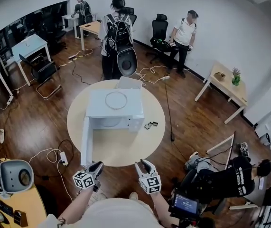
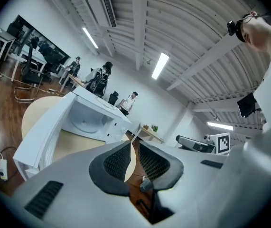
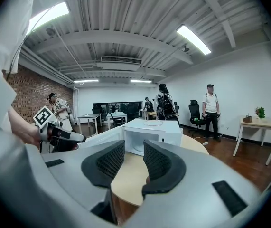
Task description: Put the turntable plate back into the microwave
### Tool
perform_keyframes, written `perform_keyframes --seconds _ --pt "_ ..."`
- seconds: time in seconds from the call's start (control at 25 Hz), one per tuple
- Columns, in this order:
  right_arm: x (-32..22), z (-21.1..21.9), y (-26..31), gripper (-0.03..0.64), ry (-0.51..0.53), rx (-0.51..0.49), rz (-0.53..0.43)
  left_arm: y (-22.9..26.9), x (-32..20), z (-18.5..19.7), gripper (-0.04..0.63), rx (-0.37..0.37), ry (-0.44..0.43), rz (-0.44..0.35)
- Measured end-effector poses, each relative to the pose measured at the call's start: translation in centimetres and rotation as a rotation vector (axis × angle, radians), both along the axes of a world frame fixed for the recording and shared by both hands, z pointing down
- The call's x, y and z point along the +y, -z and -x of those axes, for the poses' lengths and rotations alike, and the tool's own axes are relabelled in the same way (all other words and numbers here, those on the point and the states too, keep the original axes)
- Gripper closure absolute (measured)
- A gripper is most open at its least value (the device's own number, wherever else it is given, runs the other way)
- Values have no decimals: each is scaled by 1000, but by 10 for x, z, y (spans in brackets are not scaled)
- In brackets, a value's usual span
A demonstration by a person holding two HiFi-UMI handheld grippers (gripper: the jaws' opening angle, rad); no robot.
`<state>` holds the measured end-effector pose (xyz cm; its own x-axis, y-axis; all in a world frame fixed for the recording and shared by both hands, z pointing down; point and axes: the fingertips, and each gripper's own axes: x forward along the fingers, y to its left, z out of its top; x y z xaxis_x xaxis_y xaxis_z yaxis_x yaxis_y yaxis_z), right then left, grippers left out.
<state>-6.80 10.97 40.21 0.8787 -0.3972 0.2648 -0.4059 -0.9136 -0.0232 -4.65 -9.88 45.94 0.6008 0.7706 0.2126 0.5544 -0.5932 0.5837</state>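
Notably, turntable plate (image 1: 116,100) lay atop the open-doored microwave (image 1: 97,109), 12 o'clock on tabletop (image 1: 126,148). Left tongs (image 1: 96,167), 7 o'clock, stood a slit apart, empty; right tongs (image 1: 142,165), 5 o'clock, spread, empty.

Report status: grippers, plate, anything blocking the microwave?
Left gripper barely open, right gripper open, both empty, short of the table. Turntable plate on top of microwave. Door open, opening unobstructed.

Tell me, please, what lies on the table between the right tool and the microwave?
Only bare tabletop separates the right tool from the microwave in the head view; the right gripper view agrees.
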Motion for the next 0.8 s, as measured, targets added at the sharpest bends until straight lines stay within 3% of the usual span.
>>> perform_keyframes --seconds 0.8 --pt "45 -4 -11 491 -16 -10 -21 0 49 6 560 -38 -29 -7"
